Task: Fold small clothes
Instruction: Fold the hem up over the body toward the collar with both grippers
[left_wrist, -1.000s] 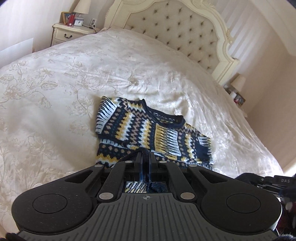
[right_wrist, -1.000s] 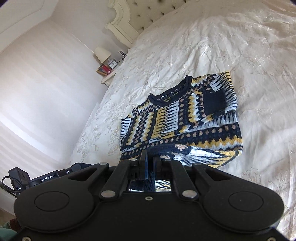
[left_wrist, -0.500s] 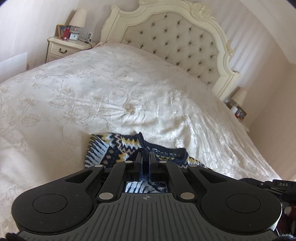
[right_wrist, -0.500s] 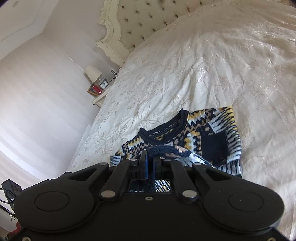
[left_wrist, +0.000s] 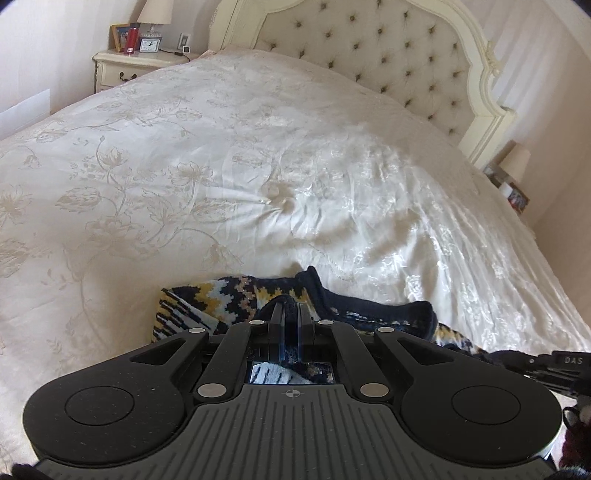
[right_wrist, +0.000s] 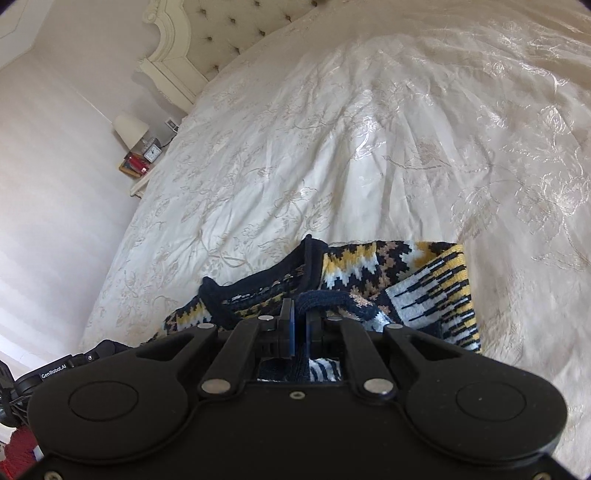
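Note:
A small knitted sweater (left_wrist: 207, 299) in navy, yellow, white and tan lies on the cream bedspread (left_wrist: 221, 166). My left gripper (left_wrist: 290, 308) is shut on its dark hem, carried over the body up near the navy collar (left_wrist: 373, 306). In the right wrist view the same sweater (right_wrist: 417, 284) shows its collar (right_wrist: 258, 284) and one patterned side. My right gripper (right_wrist: 300, 314) is shut on the navy hem edge, which loops just past its fingertips. Most of the sweater is hidden under both grippers' bodies.
A tufted cream headboard (left_wrist: 388, 51) stands at the bed's far end. Bedside tables with a lamp (left_wrist: 155, 11), a clock and frames flank it, one of them (right_wrist: 142, 158) in the right wrist view. The other gripper's black body (left_wrist: 546, 365) sits at the lower right edge.
Both grippers moved toward the headboard with the hem, folding the sweater's lower part up over its body. Far less of the sweater shows now and the collar lies just ahead of the fingertips.

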